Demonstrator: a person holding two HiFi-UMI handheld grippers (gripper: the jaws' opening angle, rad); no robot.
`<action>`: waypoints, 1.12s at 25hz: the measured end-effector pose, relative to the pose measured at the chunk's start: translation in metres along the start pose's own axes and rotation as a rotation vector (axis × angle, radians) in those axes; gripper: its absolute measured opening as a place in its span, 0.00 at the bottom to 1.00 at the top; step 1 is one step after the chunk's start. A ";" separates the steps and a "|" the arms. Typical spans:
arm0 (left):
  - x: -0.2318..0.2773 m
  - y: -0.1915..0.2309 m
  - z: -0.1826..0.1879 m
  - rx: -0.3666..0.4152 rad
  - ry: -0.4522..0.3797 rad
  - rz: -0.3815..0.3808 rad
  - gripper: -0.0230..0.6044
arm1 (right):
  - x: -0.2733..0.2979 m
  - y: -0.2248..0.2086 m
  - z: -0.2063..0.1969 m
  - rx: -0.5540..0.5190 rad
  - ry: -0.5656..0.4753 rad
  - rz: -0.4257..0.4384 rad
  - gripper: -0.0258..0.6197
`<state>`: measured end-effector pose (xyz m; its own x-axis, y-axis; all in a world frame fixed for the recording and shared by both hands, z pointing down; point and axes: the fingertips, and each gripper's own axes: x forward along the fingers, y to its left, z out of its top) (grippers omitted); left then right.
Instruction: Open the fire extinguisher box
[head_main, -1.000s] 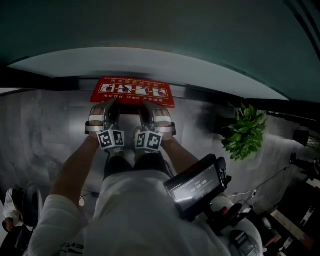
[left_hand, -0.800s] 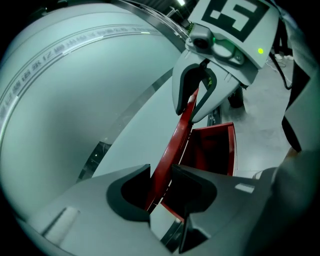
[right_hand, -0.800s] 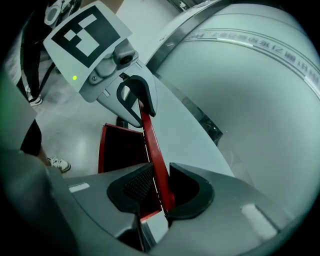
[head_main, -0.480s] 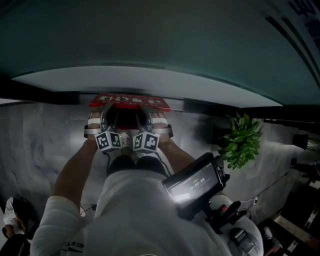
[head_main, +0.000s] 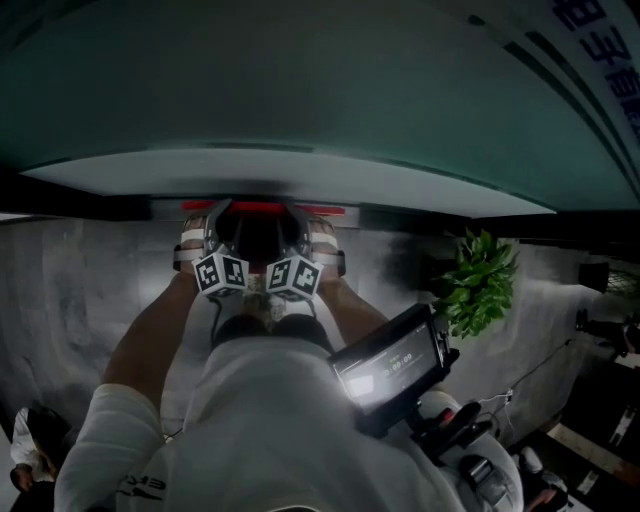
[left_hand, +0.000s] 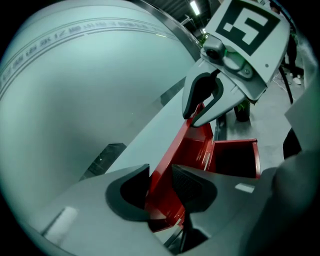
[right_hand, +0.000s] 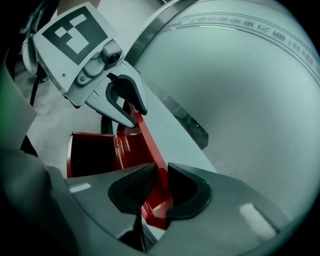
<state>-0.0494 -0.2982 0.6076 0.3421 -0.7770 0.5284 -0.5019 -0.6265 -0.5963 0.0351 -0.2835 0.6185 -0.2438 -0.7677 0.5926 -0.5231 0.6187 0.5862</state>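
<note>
The left hand-held gripper (left_hand: 160, 186) is clamped on the edge of the red lid (left_hand: 172, 150), which stands lifted, nearly upright. The right hand-held gripper (right_hand: 159, 189) pinches the same lid further along, its jaws having just been closing on it. Below, the fire extinguisher box (left_hand: 235, 159) sits open on the floor against the pale wall (head_main: 300, 175).

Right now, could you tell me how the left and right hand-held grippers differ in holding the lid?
The left hand-held gripper clamps the lid with wider jaws; the right hand-held gripper holds it narrower, its jaws having just been closing. The left grips the edge to the left of the right. Both hold the raised lid's edge.
</note>
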 end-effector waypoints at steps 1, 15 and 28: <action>0.003 0.000 -0.001 0.000 -0.003 -0.003 0.25 | 0.003 -0.001 -0.001 0.010 0.007 -0.005 0.18; 0.050 0.018 0.000 -0.008 -0.003 0.003 0.22 | 0.045 -0.032 -0.006 0.097 0.107 -0.066 0.18; 0.087 0.026 -0.003 -0.001 0.016 -0.012 0.20 | 0.077 -0.047 -0.011 0.086 0.126 -0.090 0.17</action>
<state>-0.0352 -0.3818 0.6394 0.3349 -0.7685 0.5452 -0.4989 -0.6354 -0.5894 0.0500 -0.3700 0.6427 -0.0913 -0.7888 0.6078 -0.6075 0.5277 0.5937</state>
